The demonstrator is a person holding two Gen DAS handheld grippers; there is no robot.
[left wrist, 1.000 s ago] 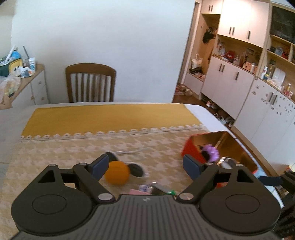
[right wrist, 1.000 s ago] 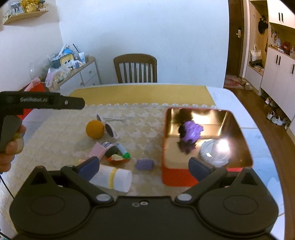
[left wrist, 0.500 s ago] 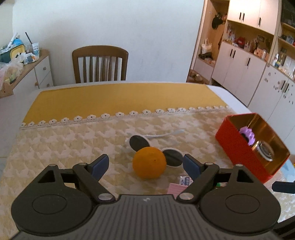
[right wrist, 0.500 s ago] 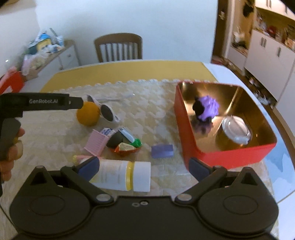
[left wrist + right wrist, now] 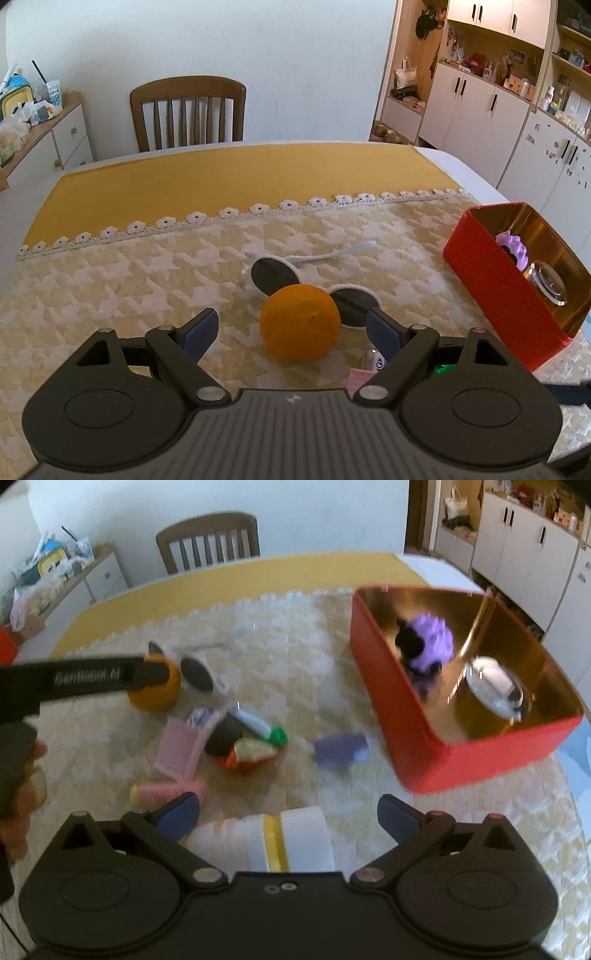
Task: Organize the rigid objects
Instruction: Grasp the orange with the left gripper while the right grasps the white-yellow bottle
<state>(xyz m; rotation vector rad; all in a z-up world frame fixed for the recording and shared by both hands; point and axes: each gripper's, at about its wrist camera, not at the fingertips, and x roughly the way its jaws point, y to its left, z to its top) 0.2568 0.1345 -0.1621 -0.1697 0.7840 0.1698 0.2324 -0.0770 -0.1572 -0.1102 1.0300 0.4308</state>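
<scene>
Your left gripper (image 5: 291, 330) has its jaws spread wide, and the orange (image 5: 300, 322) sits on the tablecloth (image 5: 110, 280) between them, with a gap on each side and neither pad touching it. Just behind the orange lie the white-framed sunglasses (image 5: 280, 275), one dark lens showing on either side of the fruit.

Your right gripper (image 5: 288, 812) is also spread, and the white bottle (image 5: 273, 843) with a yellow band lies on its side between the blue pads, unpinched. This view is blurred. Beyond the bottle you have a pink tube (image 5: 166, 792), a pink ribbed card (image 5: 179, 751), a small heap of a dark object, a tube with a green cap and an orange wrapper (image 5: 247, 744), and a purple block (image 5: 340, 747) lying alone nearer the box.

The red box (image 5: 406, 716) with its gold lining stands to the right, well apart from the orange. Inside it rest a purple toy (image 5: 430, 642) and a silver-lidded jar (image 5: 495, 686).

At the far end of the table stands a wooden chair (image 5: 188, 110).
</scene>
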